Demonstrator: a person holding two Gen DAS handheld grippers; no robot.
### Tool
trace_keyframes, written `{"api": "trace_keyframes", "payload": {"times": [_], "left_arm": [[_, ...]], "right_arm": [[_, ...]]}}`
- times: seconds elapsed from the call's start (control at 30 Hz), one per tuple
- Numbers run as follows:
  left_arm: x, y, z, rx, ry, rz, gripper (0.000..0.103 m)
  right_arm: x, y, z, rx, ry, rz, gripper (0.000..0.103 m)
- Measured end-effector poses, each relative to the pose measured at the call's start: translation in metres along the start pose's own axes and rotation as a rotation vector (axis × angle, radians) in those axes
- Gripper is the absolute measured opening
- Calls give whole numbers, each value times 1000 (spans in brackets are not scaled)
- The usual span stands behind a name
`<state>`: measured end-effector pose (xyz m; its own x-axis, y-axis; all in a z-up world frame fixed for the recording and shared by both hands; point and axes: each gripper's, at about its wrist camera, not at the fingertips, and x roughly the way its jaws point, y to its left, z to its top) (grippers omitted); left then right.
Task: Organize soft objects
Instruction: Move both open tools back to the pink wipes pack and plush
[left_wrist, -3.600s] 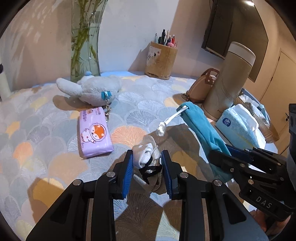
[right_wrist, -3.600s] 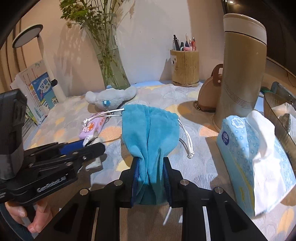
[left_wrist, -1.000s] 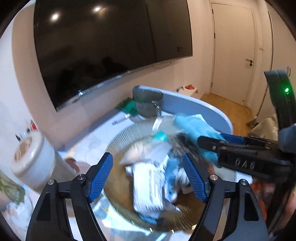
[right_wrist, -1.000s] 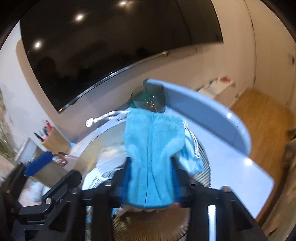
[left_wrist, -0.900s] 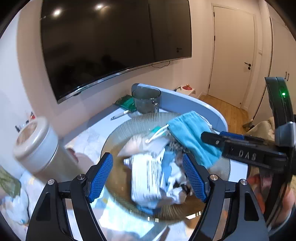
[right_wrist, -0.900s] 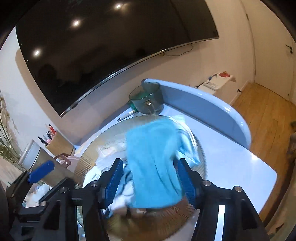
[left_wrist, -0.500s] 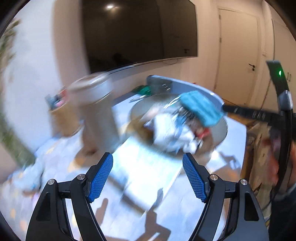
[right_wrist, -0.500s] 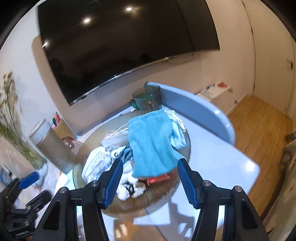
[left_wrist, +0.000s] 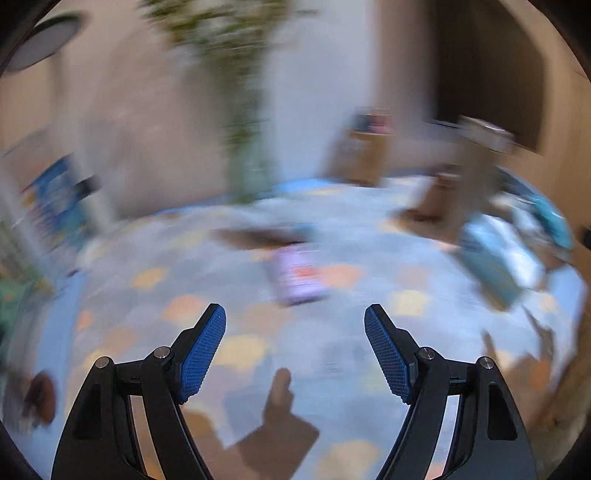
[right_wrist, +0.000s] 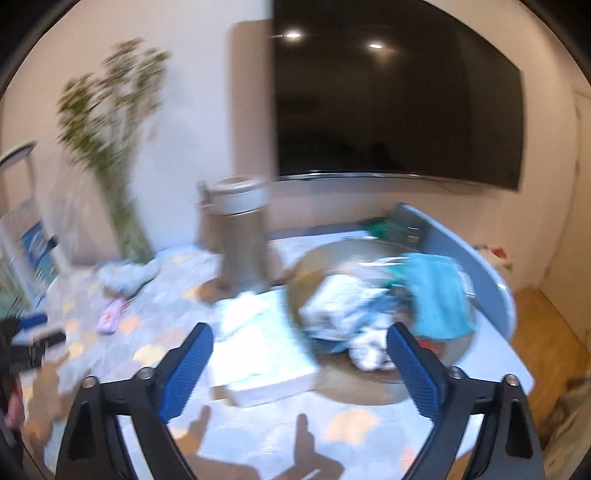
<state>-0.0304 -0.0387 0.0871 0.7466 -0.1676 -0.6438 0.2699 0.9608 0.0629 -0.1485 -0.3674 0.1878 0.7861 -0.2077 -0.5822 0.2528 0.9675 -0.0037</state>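
In the right wrist view the teal drawstring pouch (right_wrist: 436, 295) lies in the round ribbed basket (right_wrist: 317, 266), on top of white and blue soft things (right_wrist: 343, 306). My right gripper (right_wrist: 299, 347) hangs over the table in front of the basket, its jaws opening wide with nothing between them. The left wrist view is heavily blurred. My left gripper (left_wrist: 295, 350) is open and empty above the patterned tablecloth (left_wrist: 229, 347). Ahead of it lies the purple tissue pack (left_wrist: 297, 275). That pack (right_wrist: 110, 314) and a grey plush toy (right_wrist: 125, 275) show far left in the right wrist view.
A tissue box (right_wrist: 258, 343) sits just left of the basket, and a tall beige flask (right_wrist: 240, 240) stands behind it. A vase of green stems (right_wrist: 122, 206) stands at the back left, with books (right_wrist: 33, 251) beside it. The table's blue edge (right_wrist: 480, 273) curves behind the basket.
The right gripper let the teal pouch drop into the basket, opened wide and drew back. The left gripper, still open and empty, swung left from the basket to the tablecloth near the purple pack.
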Motion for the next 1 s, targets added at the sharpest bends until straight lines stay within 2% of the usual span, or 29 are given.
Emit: {"api": "trace_keyframes", "payload": {"times": [0.03, 0.07, 0.23, 0.3, 0.37, 0.5, 0.67, 0.77, 0.87, 0.93, 1.0], "left_arm": [[7, 7, -5, -8, 12, 66, 76], [15, 14, -10, -13, 28, 100, 76], [51, 40, -44, -62, 124, 84, 76], [57, 47, -54, -87, 134, 90, 76], [58, 52, -57, -111, 155, 58, 76], [61, 59, -60, -144, 149, 15, 76], [69, 56, -61, -135, 186, 44, 76], [68, 57, -62, -135, 186, 44, 76], [67, 57, -59, -136, 201, 64, 77], [62, 54, -53, -112, 216, 30, 76], [56, 50, -41, -107, 210, -39, 77]], "right_arm": [[3, 14, -2, -9, 9, 34, 100], [9, 32, -5, -20, 34, 80, 100], [44, 106, -25, -123, 158, 209, 100], [60, 130, -38, -168, 211, 215, 100], [75, 148, -49, -207, 257, 209, 100], [101, 165, -69, -231, 338, 191, 100], [130, 165, -84, -156, 445, 212, 101], [132, 172, -84, -190, 444, 177, 101], [132, 181, -79, -217, 462, 195, 101], [131, 186, -71, -231, 461, 216, 101], [131, 192, -58, -255, 449, 217, 101]]}}
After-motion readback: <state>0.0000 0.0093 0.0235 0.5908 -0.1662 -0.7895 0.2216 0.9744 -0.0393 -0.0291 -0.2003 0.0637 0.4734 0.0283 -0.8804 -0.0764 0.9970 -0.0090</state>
